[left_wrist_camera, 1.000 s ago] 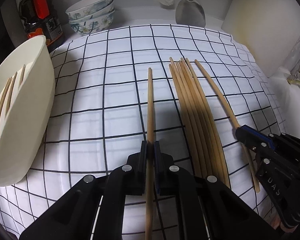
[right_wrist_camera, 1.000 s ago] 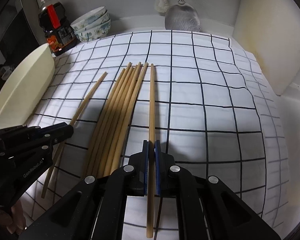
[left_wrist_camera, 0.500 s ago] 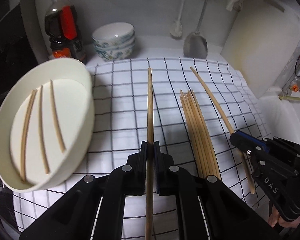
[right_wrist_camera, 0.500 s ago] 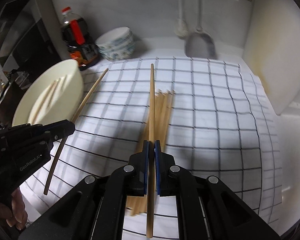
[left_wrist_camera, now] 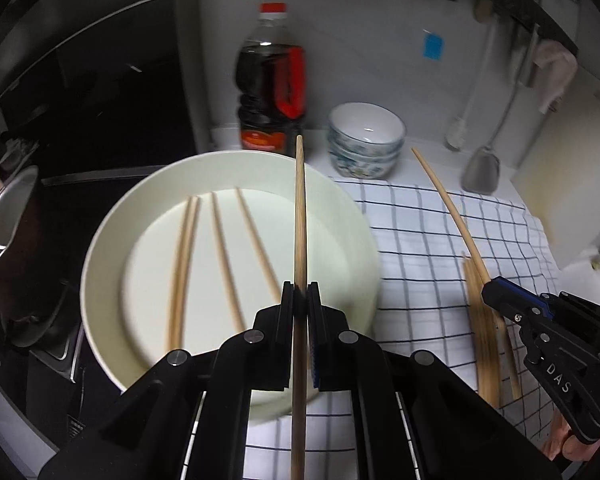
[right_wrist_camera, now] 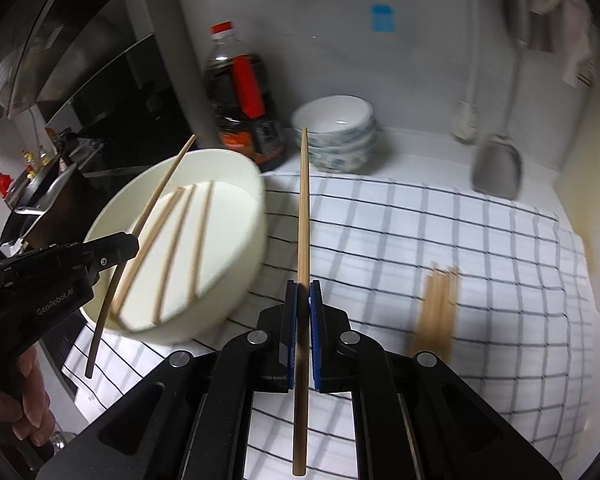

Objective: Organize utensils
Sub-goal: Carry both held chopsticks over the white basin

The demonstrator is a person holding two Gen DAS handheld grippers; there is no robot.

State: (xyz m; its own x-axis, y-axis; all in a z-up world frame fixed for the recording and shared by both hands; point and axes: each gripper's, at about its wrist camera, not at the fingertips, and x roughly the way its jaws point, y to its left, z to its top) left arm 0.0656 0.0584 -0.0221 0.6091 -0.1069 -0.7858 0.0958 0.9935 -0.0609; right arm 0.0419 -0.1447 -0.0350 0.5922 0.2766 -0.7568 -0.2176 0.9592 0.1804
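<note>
1. Fingers of the left gripper (left_wrist_camera: 300, 296) clench one chopstick (left_wrist_camera: 299, 216), holding it in the air above the white bowl (left_wrist_camera: 112, 224).
2. Four chopsticks (left_wrist_camera: 220, 248) lie inside that bowl, which sits at the left edge of the checked cloth (left_wrist_camera: 420, 248).
3. Fingers of the right gripper (right_wrist_camera: 302, 296) pinch a second chopstick (right_wrist_camera: 303, 208) above the cloth, right of the bowl.
4. Loose chopsticks (right_wrist_camera: 438, 308) lie bundled on the cloth further right.
5. Behind stand a dark bottle (left_wrist_camera: 272, 80), stacked bowls (left_wrist_camera: 366, 136) and a spatula (left_wrist_camera: 482, 168).
</note>
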